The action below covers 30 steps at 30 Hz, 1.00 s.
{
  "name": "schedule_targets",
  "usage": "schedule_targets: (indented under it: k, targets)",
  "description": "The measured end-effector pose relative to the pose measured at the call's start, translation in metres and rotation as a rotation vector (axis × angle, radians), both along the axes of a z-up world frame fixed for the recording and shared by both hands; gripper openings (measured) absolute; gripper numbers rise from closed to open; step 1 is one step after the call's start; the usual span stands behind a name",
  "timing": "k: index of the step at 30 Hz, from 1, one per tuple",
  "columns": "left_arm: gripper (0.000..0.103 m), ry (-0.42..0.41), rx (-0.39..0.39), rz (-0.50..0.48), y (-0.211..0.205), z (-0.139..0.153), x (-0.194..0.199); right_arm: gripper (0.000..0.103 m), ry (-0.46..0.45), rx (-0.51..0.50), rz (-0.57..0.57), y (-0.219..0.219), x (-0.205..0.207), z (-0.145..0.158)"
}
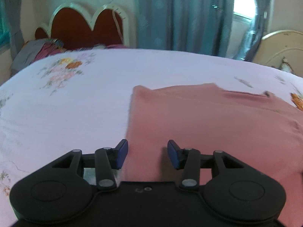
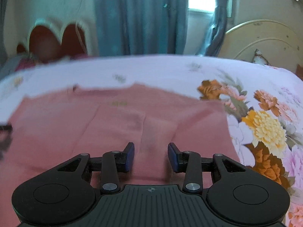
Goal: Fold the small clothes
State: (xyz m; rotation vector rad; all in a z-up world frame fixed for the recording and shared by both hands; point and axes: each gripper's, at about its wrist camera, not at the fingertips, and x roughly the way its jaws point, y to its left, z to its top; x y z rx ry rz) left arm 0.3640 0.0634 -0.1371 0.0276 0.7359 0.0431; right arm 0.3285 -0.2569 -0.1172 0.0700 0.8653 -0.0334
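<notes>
A pink garment (image 1: 208, 117) lies spread flat on a bed with a pale floral sheet (image 1: 75, 104). My left gripper (image 1: 147, 154) is open and empty, over the garment's near left edge. In the right wrist view the same pink garment (image 2: 113, 124) fills the middle, with creases and a small green mark near its far edge. My right gripper (image 2: 151, 156) is open and empty, just above the garment's near right part. The left gripper's dark edge (image 2: 5, 132) shows at the far left of that view.
The floral sheet (image 2: 265, 124) carries large orange, yellow and pink flowers right of the garment. A red headboard (image 1: 85, 28) and piled clothes (image 1: 37, 51) stand at the back left. Blue curtains (image 1: 180, 15) and a cream headboard (image 2: 265, 41) are behind the bed.
</notes>
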Motion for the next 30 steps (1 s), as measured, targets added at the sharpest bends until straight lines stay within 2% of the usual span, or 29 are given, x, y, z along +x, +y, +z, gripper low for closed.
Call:
schedule_targets:
  k: [3,5,8,12,17,22,30]
  targets:
    - [0.047,0.006,0.001,-0.032,-0.009,0.001,-0.015,0.039,0.027,0.036,-0.042,-0.014,-0.005,-0.006]
    - [0.047,0.033,0.025,-0.042,-0.012,-0.006,-0.020,0.039,0.031,0.023,-0.065,-0.022,-0.008,-0.005]
    - [0.047,0.052,0.028,-0.031,-0.009,-0.015,-0.024,0.039,0.039,0.025,-0.039,-0.023,-0.014,0.000]
    - [0.047,0.052,0.029,-0.006,-0.014,-0.008,-0.029,0.039,0.002,0.050,0.001,-0.023,-0.028,0.013]
    - [0.063,0.043,0.009,-0.012,-0.029,0.005,-0.045,0.039,-0.011,0.099,0.088,-0.020,-0.044,0.026]
    - [0.064,0.044,-0.005,-0.028,-0.042,0.015,-0.064,0.039,-0.016,0.120,0.145,-0.017,-0.061,0.031]
    - [0.072,0.048,-0.013,-0.089,-0.049,0.028,-0.098,0.040,-0.034,0.142,0.123,-0.013,-0.100,0.048]
